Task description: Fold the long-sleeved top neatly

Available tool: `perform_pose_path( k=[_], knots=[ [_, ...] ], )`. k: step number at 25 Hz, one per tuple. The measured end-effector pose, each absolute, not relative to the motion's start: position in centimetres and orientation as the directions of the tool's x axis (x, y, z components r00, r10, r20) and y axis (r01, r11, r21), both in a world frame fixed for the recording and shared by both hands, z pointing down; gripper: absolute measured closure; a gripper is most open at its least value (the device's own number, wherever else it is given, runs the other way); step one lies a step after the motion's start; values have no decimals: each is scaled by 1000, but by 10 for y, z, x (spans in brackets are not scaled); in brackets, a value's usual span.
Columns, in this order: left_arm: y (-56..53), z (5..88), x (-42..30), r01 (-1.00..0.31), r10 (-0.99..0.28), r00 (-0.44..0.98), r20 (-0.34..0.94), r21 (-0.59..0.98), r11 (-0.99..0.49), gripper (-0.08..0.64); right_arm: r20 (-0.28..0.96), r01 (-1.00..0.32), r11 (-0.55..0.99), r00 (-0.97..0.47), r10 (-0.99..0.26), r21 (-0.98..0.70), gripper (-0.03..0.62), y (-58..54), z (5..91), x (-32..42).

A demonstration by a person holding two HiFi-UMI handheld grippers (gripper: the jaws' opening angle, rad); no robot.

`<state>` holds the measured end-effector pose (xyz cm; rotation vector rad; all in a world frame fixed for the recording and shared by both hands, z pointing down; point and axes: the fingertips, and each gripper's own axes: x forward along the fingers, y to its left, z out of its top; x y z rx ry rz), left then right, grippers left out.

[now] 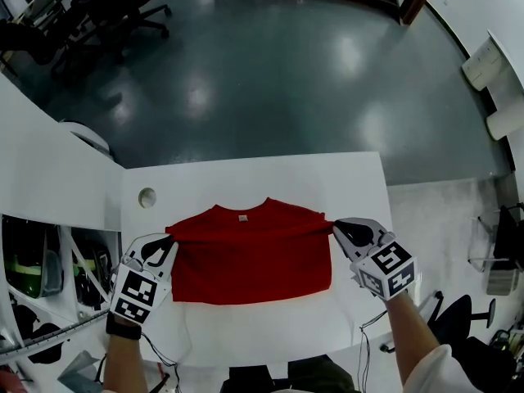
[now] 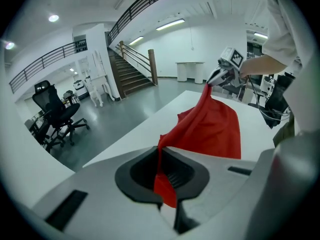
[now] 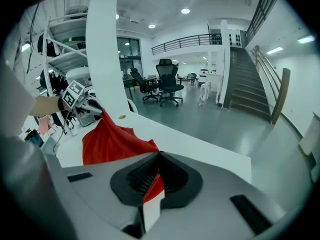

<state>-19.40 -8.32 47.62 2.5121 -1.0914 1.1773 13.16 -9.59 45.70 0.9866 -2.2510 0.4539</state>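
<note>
While red top is stretched mid-frame over worktop | left tool clamped onto it | right tool likewise

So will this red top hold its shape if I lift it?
Probably floppy: the red top sags between the left gripper and right gripper, creasing at each pinch. Likely light, since small pinches carry its raised edge. It may slip; only little fabric sits in the shut jaws.
</note>
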Motion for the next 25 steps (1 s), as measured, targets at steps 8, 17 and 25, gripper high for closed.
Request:
perform_pose_path(
  k=[8,17,25],
  knots=[
    [-115,493,-197,-751,-615,391,685,-149,-643,505,682,-782,620,-487,-546,-63,559,-124,481,132],
    [-133,491,-216,-814,-688,342,640,-163,-557,448,664,-814,581,-451,-596,-32,529,-146,485,139],
    [-128,506,-219,-811,-672,340,658,-157,-564,449,663,-809,586,-457,-593,-34,532,-148,493,133]
  ],
)
